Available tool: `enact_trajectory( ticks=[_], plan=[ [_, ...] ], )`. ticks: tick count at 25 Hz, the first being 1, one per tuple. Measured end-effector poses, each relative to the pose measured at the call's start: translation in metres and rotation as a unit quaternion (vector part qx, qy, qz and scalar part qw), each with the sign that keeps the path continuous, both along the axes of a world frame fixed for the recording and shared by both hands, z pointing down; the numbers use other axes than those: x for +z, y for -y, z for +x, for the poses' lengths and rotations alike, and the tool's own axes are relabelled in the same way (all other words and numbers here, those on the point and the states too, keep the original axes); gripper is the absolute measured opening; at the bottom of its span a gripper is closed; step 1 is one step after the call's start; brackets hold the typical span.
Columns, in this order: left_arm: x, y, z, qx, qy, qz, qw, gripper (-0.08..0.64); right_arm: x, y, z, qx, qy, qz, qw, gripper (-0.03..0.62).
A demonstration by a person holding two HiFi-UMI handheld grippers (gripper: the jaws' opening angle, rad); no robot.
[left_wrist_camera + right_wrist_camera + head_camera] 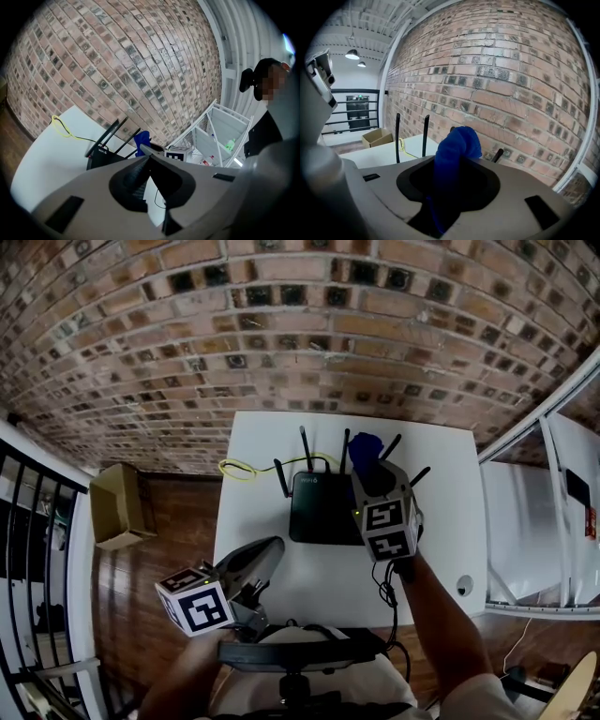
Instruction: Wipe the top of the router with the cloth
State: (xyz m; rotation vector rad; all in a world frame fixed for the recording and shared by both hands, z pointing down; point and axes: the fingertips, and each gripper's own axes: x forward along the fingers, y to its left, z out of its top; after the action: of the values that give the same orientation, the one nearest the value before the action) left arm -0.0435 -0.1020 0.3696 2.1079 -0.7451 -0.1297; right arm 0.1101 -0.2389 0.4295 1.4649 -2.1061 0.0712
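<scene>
Right gripper (373, 470), extended over the router (317, 507), clamps the blue cloth (364, 446), hiding the router's right side; left gripper (265, 554) hangs closed, empty, near-left.

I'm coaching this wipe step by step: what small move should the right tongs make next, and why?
Probably lower the right tongs until the blue cloth meets the router's top. They are shut on the cloth, which pokes out near the antennas at the router's back right, seemingly not touching the top yet.

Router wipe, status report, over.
Right gripper shut on blue cloth, over router's right side. Left gripper shut, empty, held aside. Nothing in the way.
</scene>
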Motion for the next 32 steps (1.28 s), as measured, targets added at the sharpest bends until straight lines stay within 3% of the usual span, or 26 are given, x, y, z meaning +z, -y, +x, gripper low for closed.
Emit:
enact_trajectory(
  ticks=[10, 19, 32],
  plan=[
    [0.003, -0.001, -0.007, -0.007, 0.005, -0.001, 1.0000, 0.025, -0.033, 0.007, -0.019, -0.024, 0.000, 0.035, 0.999, 0.149],
    [0.005, 0.002, -0.011, -0.014, 0.006, -0.006, 0.9999, 0.025, -0.076, 0.018, -0.039, -0.045, 0.027, 0.075, 0.996, 0.149],
    [0.011, 0.008, -0.012, -0.024, 0.011, -0.017, 0.9995, 0.025, -0.010, 0.029, -0.035, -0.041, 0.026, 0.004, 0.999, 0.149]
  ],
)
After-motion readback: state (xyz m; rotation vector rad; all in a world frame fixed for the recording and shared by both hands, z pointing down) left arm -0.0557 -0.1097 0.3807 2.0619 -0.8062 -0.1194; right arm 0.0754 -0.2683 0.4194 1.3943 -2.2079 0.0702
